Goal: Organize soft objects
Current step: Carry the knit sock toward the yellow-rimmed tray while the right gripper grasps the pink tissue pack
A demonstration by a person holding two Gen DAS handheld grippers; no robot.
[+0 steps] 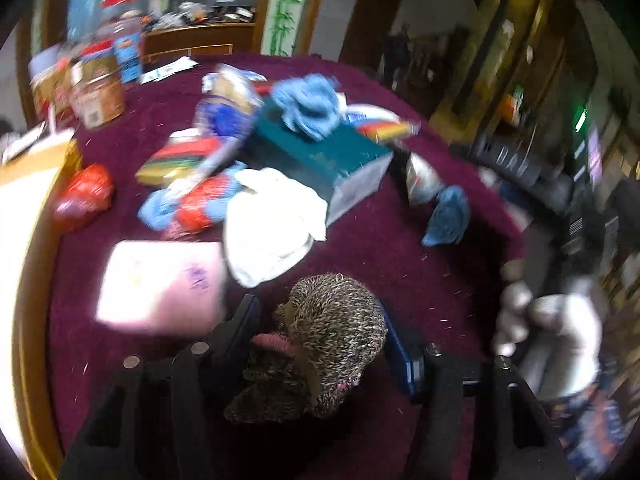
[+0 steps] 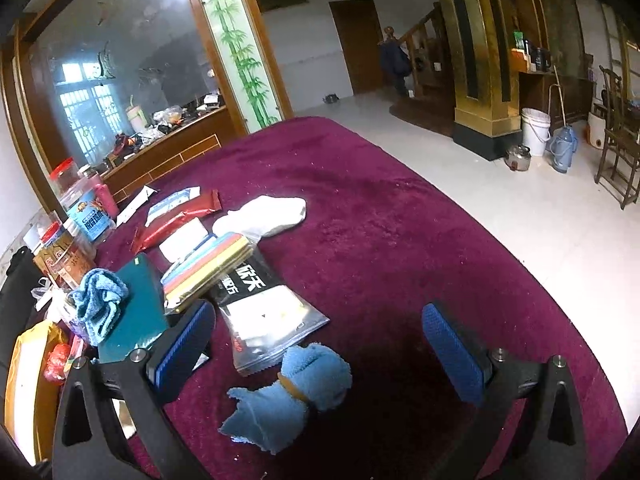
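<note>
My left gripper (image 1: 320,332): jaws set either side of a speckled brown-and-cream knitted hat (image 1: 334,336), rounded and nubbly; the picture is blurred and I cannot tell whether the blue ribbed pads press it. A pink knitted piece (image 1: 272,341) lies against the hat by my left jaw. Beyond the jaws, a crumpled white cloth (image 1: 272,224); further out, a dark green box (image 1: 320,156) topped by a loose blue towel (image 1: 308,104). A glossy pink packet (image 1: 160,286) lies beside my left jaw.

My right gripper (image 2: 320,344): jaws spread wide, released, gripping nothing. Between them, on the table (image 2: 380,232), lies a rolled blue terry towel (image 2: 288,392) tied with a band. Just beyond it, a clear plastic packet (image 2: 264,312), then a white sock (image 2: 266,212).

The table wears a deep maroon plush cover; past it, pale floor tiles and a wooden door (image 2: 356,44).
</note>
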